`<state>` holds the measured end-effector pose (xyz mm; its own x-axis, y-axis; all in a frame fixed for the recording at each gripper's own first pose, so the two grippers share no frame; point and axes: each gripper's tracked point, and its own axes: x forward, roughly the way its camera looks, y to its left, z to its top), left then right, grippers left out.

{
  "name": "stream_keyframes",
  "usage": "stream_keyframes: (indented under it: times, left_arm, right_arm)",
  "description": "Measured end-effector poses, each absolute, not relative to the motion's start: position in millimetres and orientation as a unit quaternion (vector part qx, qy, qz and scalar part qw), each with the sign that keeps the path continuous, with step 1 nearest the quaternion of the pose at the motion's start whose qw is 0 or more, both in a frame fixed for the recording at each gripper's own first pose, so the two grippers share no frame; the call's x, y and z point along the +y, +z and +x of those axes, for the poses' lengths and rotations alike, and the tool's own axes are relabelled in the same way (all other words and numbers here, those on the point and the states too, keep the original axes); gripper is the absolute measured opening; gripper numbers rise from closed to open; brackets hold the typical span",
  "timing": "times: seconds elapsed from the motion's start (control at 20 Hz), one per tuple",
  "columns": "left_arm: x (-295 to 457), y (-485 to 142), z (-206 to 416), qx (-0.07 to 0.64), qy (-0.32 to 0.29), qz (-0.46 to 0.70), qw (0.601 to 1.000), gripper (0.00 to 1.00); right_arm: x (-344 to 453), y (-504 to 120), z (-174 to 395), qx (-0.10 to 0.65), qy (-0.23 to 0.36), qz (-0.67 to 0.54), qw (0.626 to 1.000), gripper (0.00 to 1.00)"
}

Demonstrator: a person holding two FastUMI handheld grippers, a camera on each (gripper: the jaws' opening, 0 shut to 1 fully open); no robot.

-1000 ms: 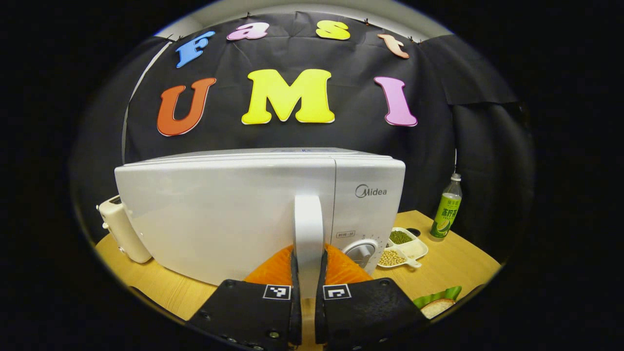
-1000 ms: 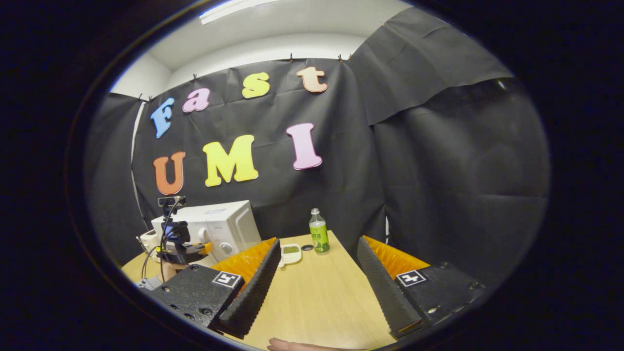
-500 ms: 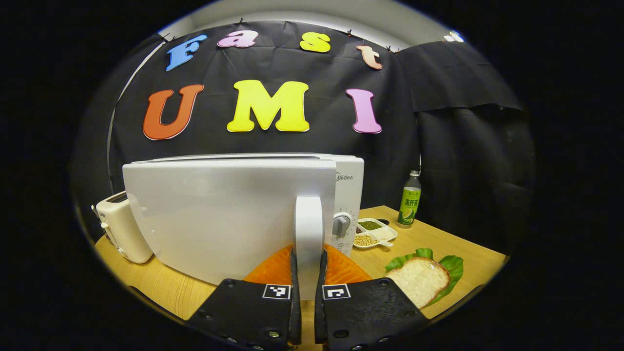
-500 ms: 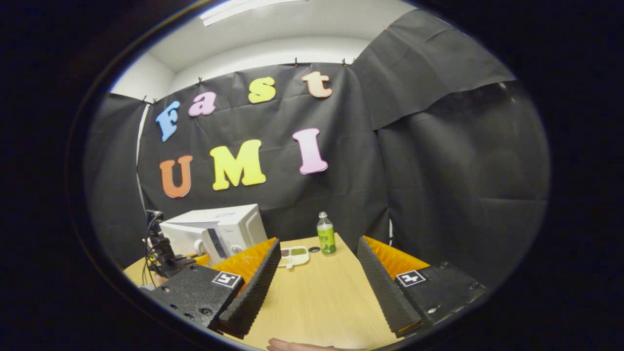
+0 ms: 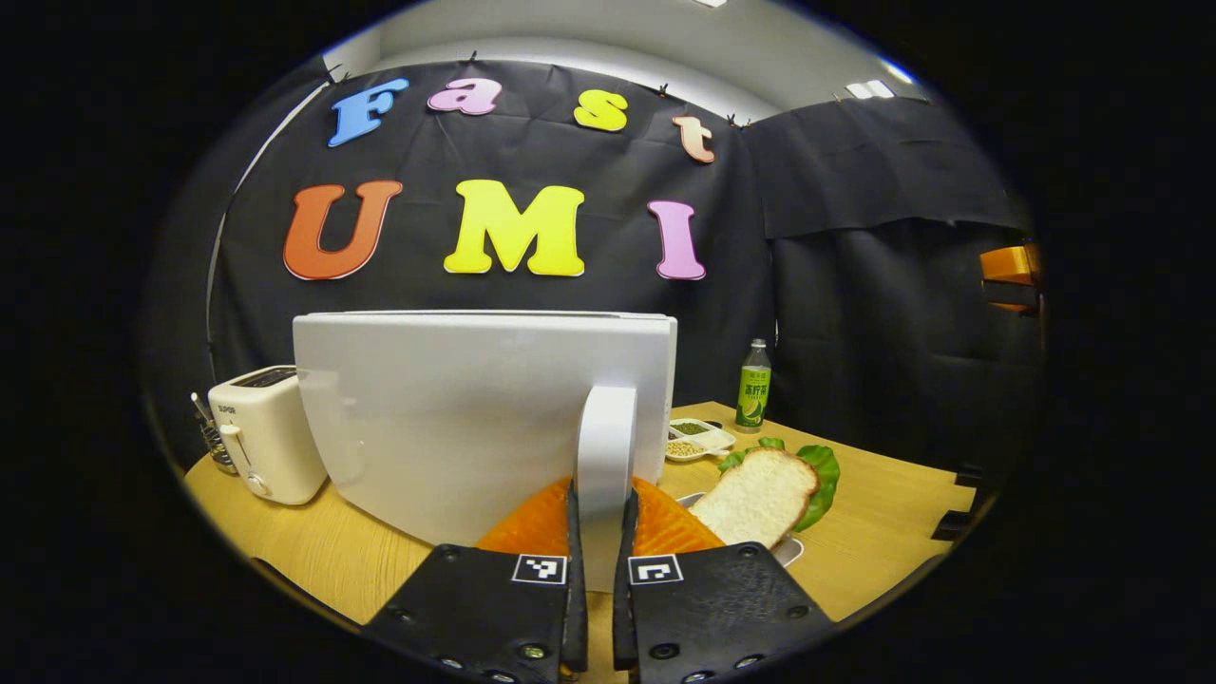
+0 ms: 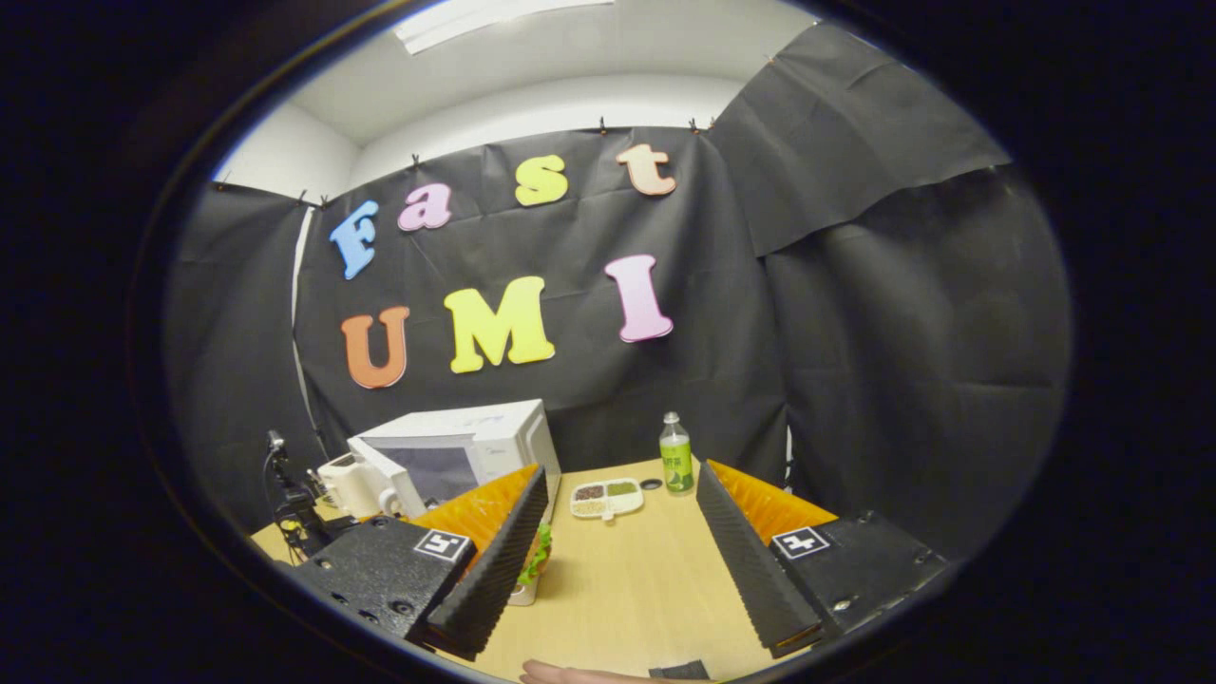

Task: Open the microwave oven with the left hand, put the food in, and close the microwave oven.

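**Door swung open on its handle; food waits to the right of the door**

Surface [image 5: 883,532]: wooden top, carries everything listed below.

Microwave oven [image 6: 494,442]: white, at the back left in the right gripper view. Its door [image 5: 456,418] stands swung out from the body; in the left gripper view the door's outer face is broadside to the camera. In the right gripper view the dark cavity opening shows behind the door.

Toaster [image 5: 266,432]: just left of the door, not involved.

Left hand-held gripper [image 5: 600,532]: both fingers pressed flat on the upright door handle [image 5: 606,446], one on each side. Handle long axis vertical, in line with the gap between the fingers.

Right hand-held gripper [image 6: 617,560]: jaws spread wide, nothing between them, hanging over bare surface.

Food: slice of bread [image 5: 755,494] on green leaves, on a plate whose rim only just shows, lying near the door's free edge, to the right of the left hand-held gripper and close to it. In the right gripper view a bit of the leaves [image 6: 540,556] peeks past the left finger.

Judgement: opening is near done. The food lies forward-left of the free right hand-held gripper, so that one is placed for the pick.

Small items: sectioned dish of beans [image 6: 606,498] and a green bottle [image 6: 675,466], farther back, clear of the path.
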<state>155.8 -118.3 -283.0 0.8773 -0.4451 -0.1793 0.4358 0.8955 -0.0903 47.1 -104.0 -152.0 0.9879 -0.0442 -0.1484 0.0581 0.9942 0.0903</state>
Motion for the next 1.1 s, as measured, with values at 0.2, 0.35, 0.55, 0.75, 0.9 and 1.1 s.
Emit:
stream_keyframes:
  times: [0.2, 0.35, 0.55, 0.75, 0.9, 1.1]
  left_arm:
    - [-86.9, -280.6, 128.7, 0.093, -0.219, -0.018, 0.971, 0.13]
    - [-36.9, -276.0, 107.4, 0.085, -0.162, -0.01, 0.983, 0.25]
    - [37.0, -261.7, 72.7, 0.085, -0.047, -0.008, 0.995, 0.98]
    - [76.5, -231.5, 45.3, 0.08, 0.028, 0.003, 0.996, 0.98]
    - [88.0, -214.5, 33.2, 0.089, 0.051, -0.01, 0.995, 0.84]
    - [91.9, -193.2, 26.2, 0.096, 0.061, -0.015, 0.993, 0.95]
  right_arm:
    - [-88.5, -158.7, 44.0, 0.083, -0.016, 0.043, 0.995, 1.0]
    - [-78.1, -166.6, 43.8, 0.095, -0.006, 0.044, 0.994, 0.91]
    - [-72.2, -173.7, 53.3, 0.11, 0.005, 0.045, 0.993, 1.0]
    - [-66.2, -179.2, 76.6, 0.127, 0.011, 0.029, 0.991, 1.0]
    - [-60.6, -188.4, 97.0, 0.146, 0.025, 0.015, 0.989, 1.0]
    - [-56.6, -211.2, 128.3, 0.2, 0.054, -0.005, 0.978, 0.92]
